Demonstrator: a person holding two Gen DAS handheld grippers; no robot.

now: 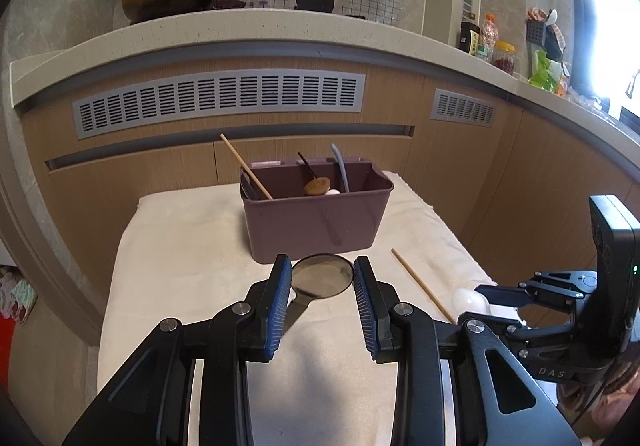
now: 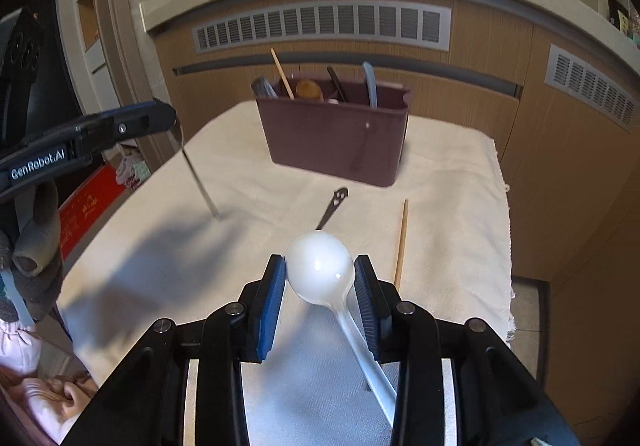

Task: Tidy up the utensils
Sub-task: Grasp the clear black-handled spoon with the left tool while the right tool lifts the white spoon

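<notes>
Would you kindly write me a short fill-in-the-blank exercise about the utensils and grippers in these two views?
1. The right gripper holds a soup spoon by its bowl; its colour is ____.
2. The left gripper holds a round-bowled spoon made of ____.
3. The number of chopsticks lying loose on the cloth is ____.
4. The wooden spoon sits ____ the purple bin.

Missing words: white; metal; one; inside.
</notes>
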